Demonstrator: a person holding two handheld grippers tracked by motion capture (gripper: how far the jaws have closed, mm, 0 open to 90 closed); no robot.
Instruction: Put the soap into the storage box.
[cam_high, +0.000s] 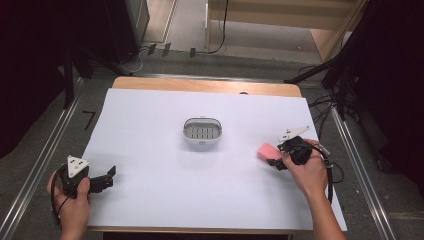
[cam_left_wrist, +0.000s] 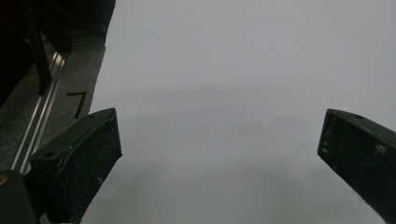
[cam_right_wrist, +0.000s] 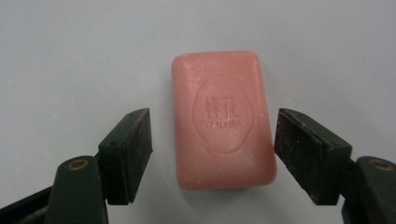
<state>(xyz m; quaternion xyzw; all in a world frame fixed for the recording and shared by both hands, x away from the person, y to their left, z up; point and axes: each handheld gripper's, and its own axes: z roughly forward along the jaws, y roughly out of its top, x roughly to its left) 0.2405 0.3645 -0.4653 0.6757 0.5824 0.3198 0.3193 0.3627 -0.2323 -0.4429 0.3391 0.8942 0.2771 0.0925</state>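
Between our right gripper's (cam_right_wrist: 212, 156) black jaws lies the pink soap bar (cam_right_wrist: 222, 121), flat on the white sheet (cam_high: 150, 125), and we see a gap on one side while the other pad stands right at its edge, so nothing is clamped. Toward the middle of the sheet, well apart from the soap, we find the grey soap dish (cam_high: 202, 131) with its slotted tray bare. Our left gripper (cam_left_wrist: 219, 149) rests near the sheet's left edge, jaws wide open over bare paper, with broad free room between both hands.
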